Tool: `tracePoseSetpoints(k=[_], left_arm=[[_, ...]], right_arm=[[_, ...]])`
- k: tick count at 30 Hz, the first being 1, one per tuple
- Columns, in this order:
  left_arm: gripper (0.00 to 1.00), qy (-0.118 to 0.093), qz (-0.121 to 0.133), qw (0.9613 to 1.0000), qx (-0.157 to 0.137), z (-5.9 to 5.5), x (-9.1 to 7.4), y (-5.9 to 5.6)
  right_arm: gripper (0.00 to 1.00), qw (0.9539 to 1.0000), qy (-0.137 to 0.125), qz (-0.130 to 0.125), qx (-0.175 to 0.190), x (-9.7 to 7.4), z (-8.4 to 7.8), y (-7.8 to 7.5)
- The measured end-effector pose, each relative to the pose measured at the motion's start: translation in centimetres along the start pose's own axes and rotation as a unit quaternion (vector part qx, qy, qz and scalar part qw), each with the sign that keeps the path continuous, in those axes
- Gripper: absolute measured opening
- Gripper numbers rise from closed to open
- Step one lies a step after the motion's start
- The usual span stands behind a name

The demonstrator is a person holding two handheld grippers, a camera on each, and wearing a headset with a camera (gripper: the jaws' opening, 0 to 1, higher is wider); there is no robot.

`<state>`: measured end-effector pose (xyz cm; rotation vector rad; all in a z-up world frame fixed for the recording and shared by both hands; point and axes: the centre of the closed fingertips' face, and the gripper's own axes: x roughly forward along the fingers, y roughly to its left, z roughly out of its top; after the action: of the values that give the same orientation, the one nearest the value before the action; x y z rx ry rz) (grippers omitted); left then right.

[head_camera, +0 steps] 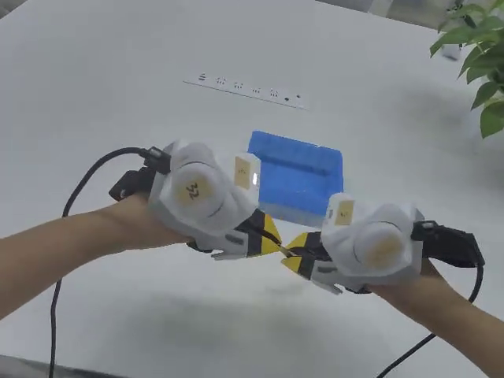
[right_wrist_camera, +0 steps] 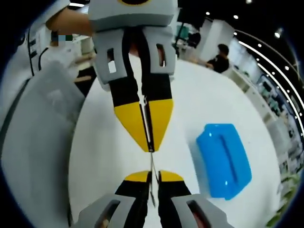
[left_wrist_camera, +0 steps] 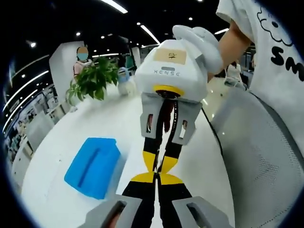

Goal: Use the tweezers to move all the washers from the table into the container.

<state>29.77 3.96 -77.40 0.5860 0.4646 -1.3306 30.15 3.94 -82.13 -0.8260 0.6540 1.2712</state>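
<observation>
- Left gripper (head_camera: 275, 239), head view: jaws closed, tip to tip with the right gripper (head_camera: 294, 260), whose jaws are closed too. A thin metal strip, read as the tweezers (head_camera: 284, 250), bridges the two tips above the white table (head_camera: 118, 79). The blue container (head_camera: 296, 175) lies just behind the grippers, with a power strip (head_camera: 248, 89) farther back and a plant (head_camera: 480, 55) at the right edge.
- Left gripper view: own jaws are pressed together at the bottom, with the right gripper's pinched yellow tips opposite. The container rests on the table to the left.
- Right gripper view: the tweezers run as a thin line from the left gripper's yellow tips down between own jaws, which clamp them. The container sits to the right.
- Progress, as judged: the tweezers are gripped from both ends, so the grip seems unsettled and picking is not under way. Whether any washers are in the container cannot be told.
</observation>
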Motion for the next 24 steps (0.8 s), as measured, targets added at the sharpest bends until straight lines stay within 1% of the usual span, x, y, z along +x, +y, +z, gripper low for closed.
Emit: tracePoseSetpoints(k=[1,2,3,4,6,7,8,10,12,13,15,16,17,18,19,20,21,22,23,24], left_arm=[[0.00,0.010,0.001,0.9999,0.004,-0.6,0.2,0.0],[0.00,0.020,0.003,0.9997,0.012,-1.2,0.3,0.0],[0.00,0.024,0.004,0.9996,0.015,-1.7,0.5,-0.1],[0.00,0.024,0.002,0.9996,0.012,-1.9,0.7,-0.2],[0.00,0.038,0.005,0.9990,0.022,-2.8,1.1,0.0],[0.00,0.042,0.004,0.9989,0.021,-3.2,1.4,0.1],[0.00,0.044,0.003,0.9988,0.020,-3.5,1.5,0.1],[0.00,0.050,0.002,0.9986,0.018,-4.0,1.7,0.3],[0.00,0.056,0.002,0.9982,0.018,-4.6,2.1,0.4],[0.00,0.062,0.000,0.9979,0.016,-5.1,2.4,0.5],[0.00,0.073,-0.003,0.9971,0.020,-5.7,2.9,0.4],[0.00,0.080,-0.005,0.9966,0.021,-5.9,3.1,0.4],[0.00,0.086,-0.006,0.9961,0.023,-6.2,3.3,0.5],[0.00,0.089,-0.008,0.9957,0.023,-6.4,3.5,0.4],[0.00,0.095,-0.012,0.9951,0.024,-6.6,3.6,0.4],[0.00,0.097,-0.012,0.9949,0.022,-6.7,3.7,0.4],[0.00,0.100,-0.014,0.9947,0.019,-6.9,3.8,0.4],[0.00,0.107,-0.014,0.9940,0.016,-7.2,3.9,0.4],[0.00,0.117,-0.017,0.9928,0.015,-7.7,4.0,0.4],[0.00,0.122,-0.014,0.9923,0.019,-7.9,4.1,0.4]], right_arm=[[0.02,1.0000,0.005,-0.001,0.004,0.3,-0.2,0.1],[0.03,0.9999,0.008,-0.009,0.011,0.6,-0.4,0.0],[0.03,0.9998,0.008,-0.011,0.012,0.8,-0.4,0.0],[0.03,0.9997,0.008,-0.015,0.020,1.1,-0.7,0.0],[0.05,0.9989,0.006,-0.028,0.038,1.3,-1.0,-0.2],[0.06,0.9983,0.000,-0.035,0.048,1.2,-1.0,-0.3],[0.08,0.9970,-0.005,-0.042,0.065,1.0,-1.0,-0.2],[0.16,0.9931,-0.017,-0.057,0.102,0.0,-0.9,-0.2],[0.25,0.9860,-0.024,-0.084,0.142,-1.2,-1.3,-0.3],[0.27,0.9798,-0.034,-0.097,0.172,-2.0,-1.6,-0.3],[0.33,0.9673,-0.053,-0.116,0.219,-3.3,-1.9,-0.3],[0.36,0.9564,-0.068,-0.130,0.253,-4.3,-2.0,-0.3],[0.40,0.9487,-0.083,-0.138,0.272,-5.1,-1.9,-0.3],[0.44,0.9364,-0.105,-0.149,0.300,-6.2,-1.8,-0.3],[0.47,0.9327,-0.113,-0.151,0.308,-6.6,-1.7,-0.3],[0.49,0.9234,-0.124,-0.162,0.325,-7.6,-1.9,-0.3],[0.52,0.9185,-0.126,-0.175,0.332,-8.2,-2.0,-0.4],[0.55,0.9106,-0.136,-0.191,0.341,-9.3,-2.2,-0.6],[0.60,0.9057,-0.143,-0.198,0.346,-9.8,-2.2,-0.6],[0.63,0.9002,-0.146,-0.206,0.355,-10.5,-2.3,-0.5]])
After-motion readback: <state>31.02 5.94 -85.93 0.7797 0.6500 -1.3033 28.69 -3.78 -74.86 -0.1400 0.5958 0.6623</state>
